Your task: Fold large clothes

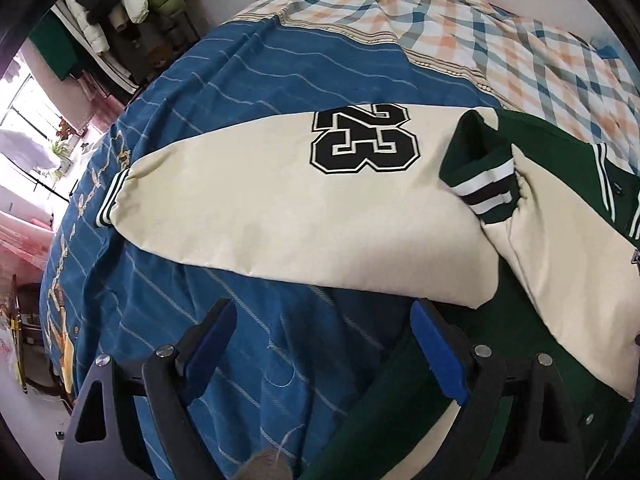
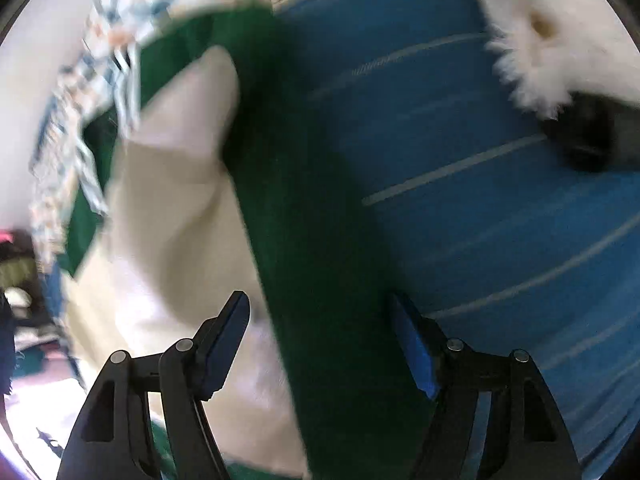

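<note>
A green varsity jacket [image 1: 568,152] with cream sleeves lies on a bed with a blue striped cover [image 1: 280,72]. One cream sleeve [image 1: 280,208] bearing a black "23" stretches out to the left; its striped cuff [image 1: 110,200] is at the far left. The other sleeve [image 1: 572,280] lies folded across the green body, its cuff [image 1: 486,188] near the middle. My left gripper [image 1: 324,328] is open and empty, just short of the outstretched sleeve's near edge. My right gripper [image 2: 318,320] is open above the jacket's green edge [image 2: 320,240]; that view is blurred.
A plaid quilt [image 1: 500,32] lies at the bed's far side. Coats hang on a rack [image 1: 120,4] at the back left, near a bright window [image 1: 32,120]. A white fluffy thing [image 2: 552,32] lies on the blue cover at the upper right of the right wrist view.
</note>
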The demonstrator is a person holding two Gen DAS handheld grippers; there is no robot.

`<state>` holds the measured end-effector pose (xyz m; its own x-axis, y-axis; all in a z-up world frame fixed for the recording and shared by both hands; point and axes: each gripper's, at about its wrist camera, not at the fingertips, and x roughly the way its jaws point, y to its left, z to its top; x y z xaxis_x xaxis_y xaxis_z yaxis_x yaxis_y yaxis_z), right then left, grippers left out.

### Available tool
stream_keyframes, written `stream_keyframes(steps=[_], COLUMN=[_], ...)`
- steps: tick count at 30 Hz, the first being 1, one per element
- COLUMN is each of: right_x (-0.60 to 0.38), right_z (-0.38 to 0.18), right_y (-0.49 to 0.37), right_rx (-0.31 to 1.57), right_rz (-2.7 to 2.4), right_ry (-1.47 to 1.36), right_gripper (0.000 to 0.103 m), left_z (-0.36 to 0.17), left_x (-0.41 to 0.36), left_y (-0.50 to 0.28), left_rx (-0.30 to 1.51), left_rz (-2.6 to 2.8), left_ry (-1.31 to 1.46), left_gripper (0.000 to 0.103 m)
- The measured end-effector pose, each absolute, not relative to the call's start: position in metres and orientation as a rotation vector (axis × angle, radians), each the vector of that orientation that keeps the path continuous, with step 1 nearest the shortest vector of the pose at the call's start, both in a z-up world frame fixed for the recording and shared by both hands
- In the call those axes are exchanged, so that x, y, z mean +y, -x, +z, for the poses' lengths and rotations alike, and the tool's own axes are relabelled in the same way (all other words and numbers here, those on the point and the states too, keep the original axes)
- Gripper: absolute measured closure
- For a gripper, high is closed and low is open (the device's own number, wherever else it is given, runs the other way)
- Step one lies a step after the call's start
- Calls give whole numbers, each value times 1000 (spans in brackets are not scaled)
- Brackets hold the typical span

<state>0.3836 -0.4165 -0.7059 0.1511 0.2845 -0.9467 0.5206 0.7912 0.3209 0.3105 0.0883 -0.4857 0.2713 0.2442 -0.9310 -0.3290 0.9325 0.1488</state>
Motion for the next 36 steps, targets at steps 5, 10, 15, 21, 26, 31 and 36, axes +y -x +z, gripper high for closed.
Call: stream_keyframes(steps=[5, 10, 15, 21, 26, 31, 36], right_x=[-422, -452, -443, -417, -383, -297, -182], right_z=[-680, -700, -646, -676, -676, -597, -608], right_y=[-376, -376, -358, -437, -468, -426, -440], right_rx=[1367, 1437, 1288, 1258, 1365, 1184, 1248], right_rz=[-340, -365, -421, -312, -408, -403, -399], right_ry=[-525, -671, -748, -813, -663, -486, -129], right_gripper=[89, 82, 80, 80, 71, 40, 24], left_z=[-490, -512, -534, -537, -525, -527, -538], left_x=[106, 143, 201, 242, 253, 273, 291], left_y=[-304, -289, -269, -263, -266, -263, -260], left_rx=[1230, 1287, 1305, 1282, 1239, 1232, 1241], left_rz=[435, 494, 592, 653, 653, 683, 723], left_ry=[106, 235, 445, 476, 406, 413, 468], left_gripper=[14, 14, 14, 14, 14, 14, 14])
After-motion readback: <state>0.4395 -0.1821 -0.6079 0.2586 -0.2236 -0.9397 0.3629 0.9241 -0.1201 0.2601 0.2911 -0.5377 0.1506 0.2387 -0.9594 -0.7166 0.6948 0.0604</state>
